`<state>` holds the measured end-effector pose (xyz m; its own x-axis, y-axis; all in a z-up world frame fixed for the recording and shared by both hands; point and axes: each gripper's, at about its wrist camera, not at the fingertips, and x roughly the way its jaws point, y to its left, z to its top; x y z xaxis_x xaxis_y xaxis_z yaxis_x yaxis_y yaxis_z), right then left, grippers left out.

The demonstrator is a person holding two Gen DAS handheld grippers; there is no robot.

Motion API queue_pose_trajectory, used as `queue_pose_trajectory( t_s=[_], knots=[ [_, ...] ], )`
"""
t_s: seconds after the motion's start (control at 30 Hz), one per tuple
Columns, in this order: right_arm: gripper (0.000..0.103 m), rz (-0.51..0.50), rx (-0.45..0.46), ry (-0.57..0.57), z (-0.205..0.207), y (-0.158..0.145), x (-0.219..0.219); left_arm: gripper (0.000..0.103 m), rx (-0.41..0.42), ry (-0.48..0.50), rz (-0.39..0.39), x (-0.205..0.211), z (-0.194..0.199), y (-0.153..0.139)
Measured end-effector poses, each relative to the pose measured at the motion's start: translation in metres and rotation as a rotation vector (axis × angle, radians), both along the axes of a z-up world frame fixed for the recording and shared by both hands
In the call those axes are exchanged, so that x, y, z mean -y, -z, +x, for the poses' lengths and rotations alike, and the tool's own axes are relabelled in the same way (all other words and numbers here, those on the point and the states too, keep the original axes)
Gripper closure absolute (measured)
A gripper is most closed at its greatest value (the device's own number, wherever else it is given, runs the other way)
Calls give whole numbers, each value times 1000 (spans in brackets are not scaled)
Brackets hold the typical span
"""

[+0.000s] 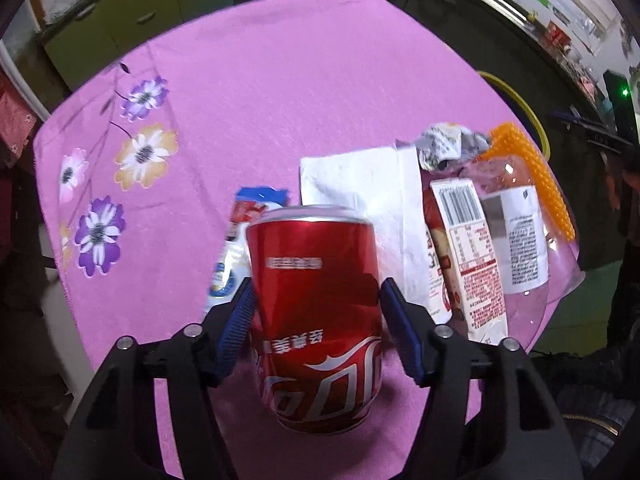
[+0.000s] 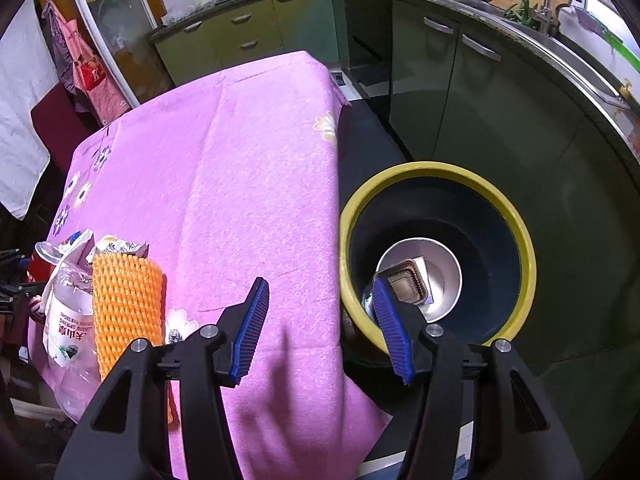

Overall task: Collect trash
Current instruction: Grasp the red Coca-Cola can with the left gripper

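My left gripper (image 1: 316, 292) is shut on a red cola can (image 1: 316, 312), upright between both blue pads above the pink tablecloth (image 1: 240, 100). Behind it lie a white-blue wrapper (image 1: 236, 256), a white napkin (image 1: 368, 196), a red-white carton (image 1: 464, 256), a crumpled wrapper (image 1: 448, 148), a clear plastic bottle (image 1: 516, 232) and an orange foam net (image 1: 536, 176). My right gripper (image 2: 320, 300) is open and empty over the table's right edge. The yellow-rimmed bin (image 2: 436, 172) stands just right of the table and holds a foil tray (image 2: 404, 284) and a silver bowl (image 2: 444, 276).
The bottle (image 2: 68, 320), the foam net (image 2: 126, 304) and the can (image 2: 40, 264) show at the left of the right wrist view. Green kitchen cabinets (image 2: 460, 92) and a counter curve round behind the bin. A red chair (image 2: 56, 120) stands at the far left.
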<state>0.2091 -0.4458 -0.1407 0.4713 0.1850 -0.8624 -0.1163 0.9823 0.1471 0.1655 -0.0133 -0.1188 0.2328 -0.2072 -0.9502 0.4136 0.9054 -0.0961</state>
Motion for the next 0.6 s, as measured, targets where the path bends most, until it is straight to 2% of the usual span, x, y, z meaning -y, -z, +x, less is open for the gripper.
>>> queue_pose_trajectory(
  t_s=[0.1,0.27,0.47,0.5,0.53,0.6],
  knots=[
    [49,0,-5,-3,0,1,-2,31,-14,5,-4,1,6,3],
    [48,4,-13,-7,1,3,-3,26,-5,15,47,5,10,4],
    [48,12,-26,-19,3,8,-6,26,25,67,239,22,4,22],
    [48,12,-27,-20,3,9,-6,27,25,71,253,24,5,25],
    [48,12,-28,-21,3,10,-7,34,21,74,254,25,6,26],
    [48,14,-30,-25,3,11,-8,34,18,75,247,26,6,28]
  ],
)
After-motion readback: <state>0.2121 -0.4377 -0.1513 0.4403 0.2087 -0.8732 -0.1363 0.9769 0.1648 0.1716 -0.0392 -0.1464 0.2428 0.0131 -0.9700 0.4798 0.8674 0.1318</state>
